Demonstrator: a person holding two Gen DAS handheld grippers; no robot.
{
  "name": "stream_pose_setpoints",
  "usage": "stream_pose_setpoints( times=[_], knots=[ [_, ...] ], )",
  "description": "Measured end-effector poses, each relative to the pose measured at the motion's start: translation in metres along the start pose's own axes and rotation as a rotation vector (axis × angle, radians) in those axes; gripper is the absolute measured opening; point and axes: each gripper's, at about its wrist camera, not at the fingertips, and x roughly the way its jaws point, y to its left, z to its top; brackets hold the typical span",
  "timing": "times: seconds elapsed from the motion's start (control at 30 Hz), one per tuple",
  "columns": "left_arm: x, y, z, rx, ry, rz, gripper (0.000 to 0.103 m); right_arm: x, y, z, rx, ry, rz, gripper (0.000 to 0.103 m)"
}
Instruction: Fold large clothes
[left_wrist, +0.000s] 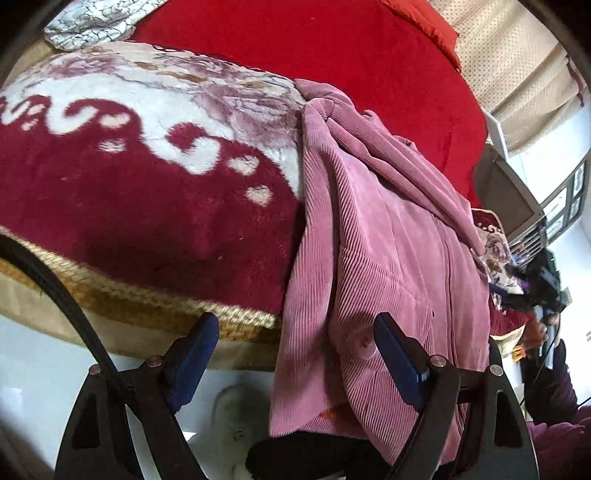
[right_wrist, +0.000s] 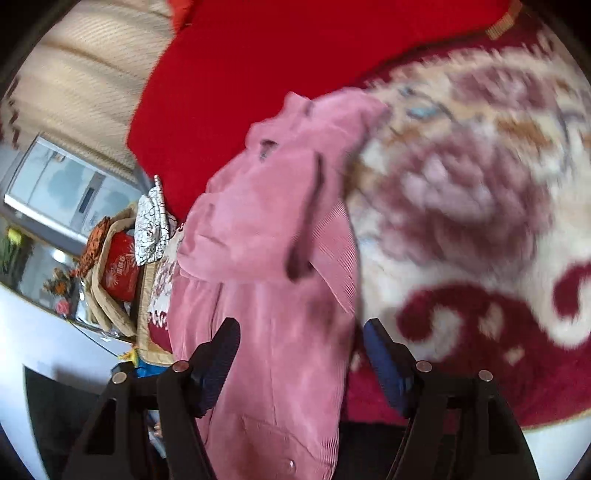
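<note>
Pink corduroy garment draped over the bed edge, both grippers open.

A floral maroon blanket spreads beyond the fingers; the pink corduroy garment hangs down between the spread jaws of the left gripper and right gripper, neither pair of pads pressing on it.

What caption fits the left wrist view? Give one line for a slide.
Open left gripper hovers over a pink corduroy garment draped off a floral blanket.
</note>
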Motion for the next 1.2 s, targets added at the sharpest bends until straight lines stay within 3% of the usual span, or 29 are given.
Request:
stream_pose_setpoints(
  times=[0.13,0.2,0.23,0.33,0.37,0.4,0.43,0.53,0.67,0.73,0.77,0.9,1.0,1.03,1.07,1.1,1.2],
  knots=[
    [0.008,-0.01,-0.003,0.024,0.017,-0.068,0.08,0.023,0.0,-0.007,0.025,0.042,0.013,0.072],
    [0.011,-0.018,-0.005,0.063,0.031,-0.106,0.05,0.032,0.009,-0.014,0.002,0.068,0.031,0.071],
    [0.012,-0.021,-0.006,0.08,0.039,-0.109,0.048,0.037,0.016,-0.019,-0.016,0.094,0.047,0.071],
    [0.013,-0.025,-0.005,0.109,0.035,-0.116,0.049,0.052,0.034,-0.037,-0.084,0.18,0.064,0.07],
    [0.013,-0.023,-0.005,0.103,0.038,-0.102,0.058,0.055,0.036,-0.042,-0.109,0.193,0.045,0.07],
    [0.011,-0.019,-0.005,0.092,0.043,-0.091,0.073,0.059,0.035,-0.046,-0.123,0.205,0.027,0.07],
    [0.011,-0.013,-0.005,0.067,0.047,-0.079,0.078,0.061,0.032,-0.048,-0.115,0.213,0.028,0.069],
    [0.018,-0.004,-0.004,0.015,0.073,-0.113,0.08,0.063,0.026,-0.052,-0.086,0.244,0.048,0.066],
    [0.03,-0.013,-0.008,0.029,0.115,-0.207,0.079,0.072,0.032,-0.067,-0.113,0.314,0.033,0.044],
    [0.033,-0.02,-0.011,0.061,0.117,-0.213,0.064,0.069,0.035,-0.07,-0.135,0.292,0.039,0.039],
    [0.035,-0.025,-0.011,0.079,0.116,-0.212,0.049,0.068,0.034,-0.07,-0.133,0.282,0.052,0.039],
    [0.039,-0.023,-0.009,0.071,0.123,-0.186,0.049,0.083,0.026,-0.071,-0.08,0.297,0.027,0.039],
    [0.039,-0.02,-0.008,0.047,0.143,-0.178,0.05,0.086,0.038,-0.075,-0.118,0.285,0.03,0.039],
    [0.038,-0.024,-0.007,0.059,0.135,-0.175,0.042,0.083,0.046,-0.074,-0.141,0.272,0.041,0.037],
    [0.036,-0.028,-0.007,0.071,0.13,-0.178,0.024,0.076,0.055,-0.073,-0.174,0.247,0.058,0.023],
    [0.031,-0.032,-0.005,0.084,0.124,-0.178,0.019,0.069,0.062,-0.07,-0.2,0.221,0.074,0.014],
    [0.016,-0.048,0.004,0.13,0.085,-0.182,0.014,0.05,0.079,-0.056,-0.238,0.149,0.122,0.009]
  ],
)
